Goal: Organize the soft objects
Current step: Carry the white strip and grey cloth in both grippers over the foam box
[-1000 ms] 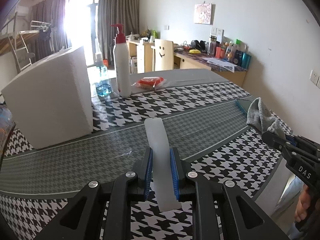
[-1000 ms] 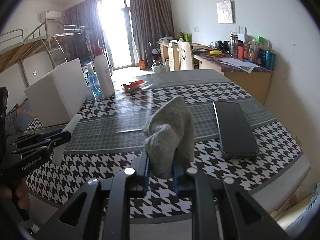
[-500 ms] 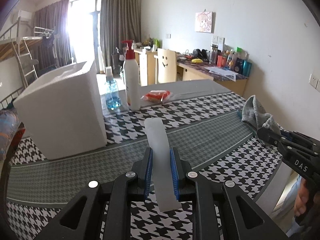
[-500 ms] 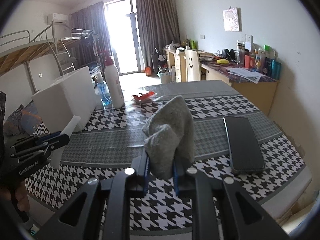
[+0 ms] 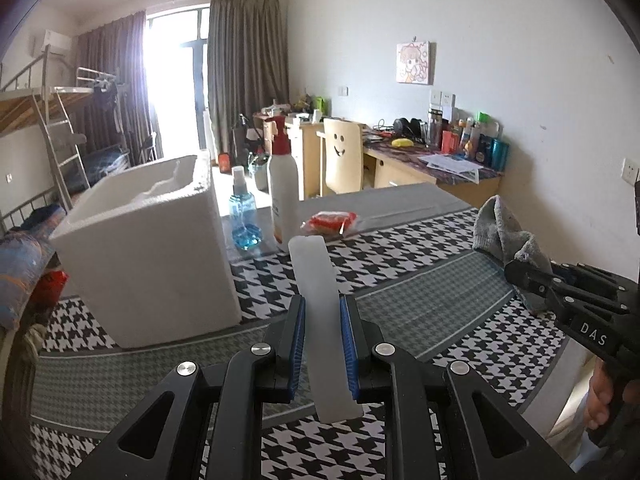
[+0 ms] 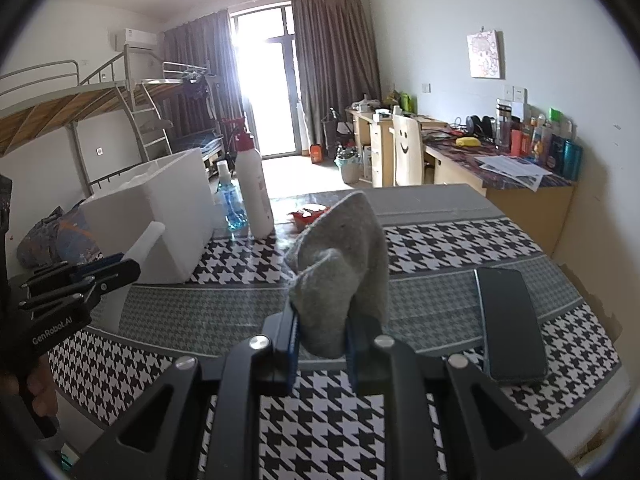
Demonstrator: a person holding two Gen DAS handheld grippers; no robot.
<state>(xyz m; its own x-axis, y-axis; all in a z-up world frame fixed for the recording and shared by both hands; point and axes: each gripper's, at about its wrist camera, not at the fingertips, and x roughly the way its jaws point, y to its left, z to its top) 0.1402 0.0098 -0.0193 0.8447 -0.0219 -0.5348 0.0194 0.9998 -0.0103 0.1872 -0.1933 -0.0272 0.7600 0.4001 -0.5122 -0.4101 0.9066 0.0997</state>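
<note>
Left wrist view: the left gripper (image 5: 323, 344) is clamping a translucent white strip (image 5: 318, 304) between its blue-padded fingers (image 5: 298, 344). The strip is standing nearly upright, its upper end rising well past the fingertips and its lower end hanging below the pads. Gripper and strip are hovering over the near edge of the tabletop (image 5: 420, 300), which is carrying a black-and-white houndstooth cloth.

A white foam box (image 5: 148, 252) is sitting toward the left edge of the tabletop, open at the top. Just beside it, toward the far edge, a blue spray bottle (image 5: 243, 216) and a white pump bottle (image 5: 283, 184) are standing upright, close together. A red packet (image 5: 334, 221) is lying near the far edge, beside the pump bottle.

At the right side of this view the right gripper (image 5: 520, 276) is holding a grey cloth (image 5: 500, 232) above the right edge of the tabletop.

Right wrist view: the right gripper (image 6: 320, 336) is pinching the grey cloth (image 6: 340, 272) between its fingers; the cloth is bunching upward in a folded peak beyond the fingertips. A black phone (image 6: 508, 320) is lying flat near the right edge of the tabletop (image 6: 440, 240), apart from the cloth. The left gripper (image 6: 120, 268) is showing at the left side with the strip (image 6: 138, 248) slanting up in front of the foam box (image 6: 160, 208).
</note>
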